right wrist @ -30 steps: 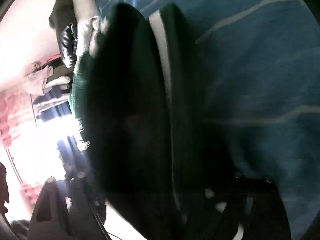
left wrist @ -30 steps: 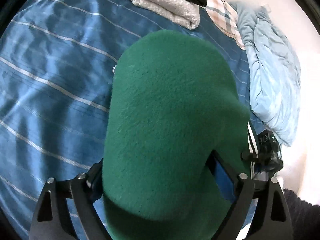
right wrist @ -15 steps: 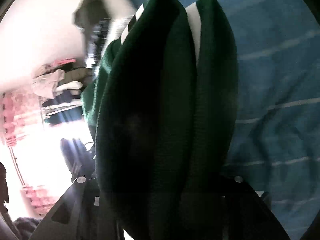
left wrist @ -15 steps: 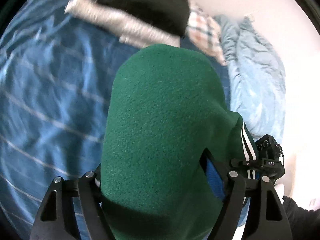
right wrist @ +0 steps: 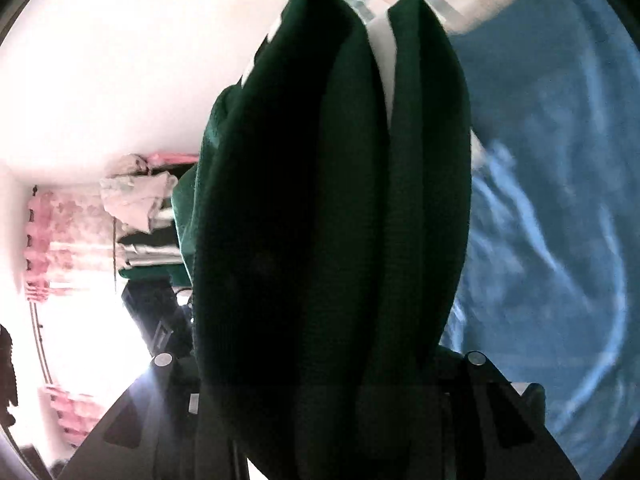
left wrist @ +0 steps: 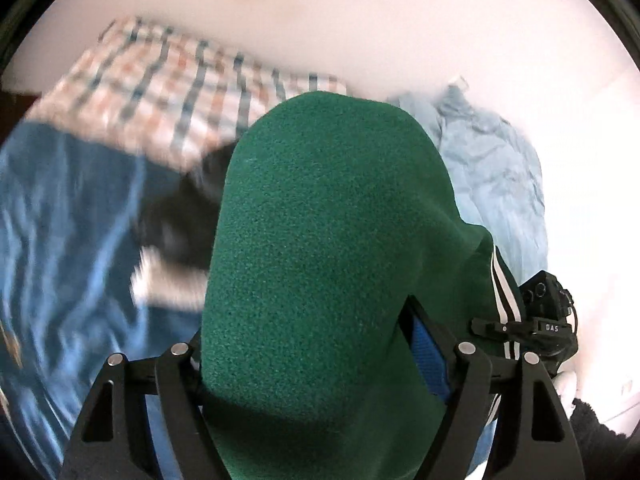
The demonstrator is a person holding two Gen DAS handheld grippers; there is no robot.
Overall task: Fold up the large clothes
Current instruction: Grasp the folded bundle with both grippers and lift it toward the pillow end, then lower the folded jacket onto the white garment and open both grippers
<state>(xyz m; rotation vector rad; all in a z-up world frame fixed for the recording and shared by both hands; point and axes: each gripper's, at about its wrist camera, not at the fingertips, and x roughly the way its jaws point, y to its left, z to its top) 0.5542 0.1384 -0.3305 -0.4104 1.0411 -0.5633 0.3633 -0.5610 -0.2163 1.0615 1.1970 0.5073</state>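
Left wrist: left gripper (left wrist: 320, 360) gripping folded green garment (left wrist: 328, 248) bundle above blue bedsheet (left wrist: 72, 216), near plaid pillow (left wrist: 168, 96). Right gripper (right wrist: 320, 364) clamping same garment's stacked folds.

A blue striped bedsheet (left wrist: 60, 216) covers the bed, with a checked cloth (left wrist: 160, 100) in orange, white and blue lying along its far edge against a pale wall (left wrist: 360, 20). A crumpled light-blue blanket (left wrist: 496, 184) is heaped at the right side of the bed, while a blurred black-and-white garment (left wrist: 176, 240) lies on the sheet just below the checked cloth. In the right wrist view, stacked clothes on shelves (right wrist: 140, 216) stand beside a bright window with pink curtains (right wrist: 52, 232).
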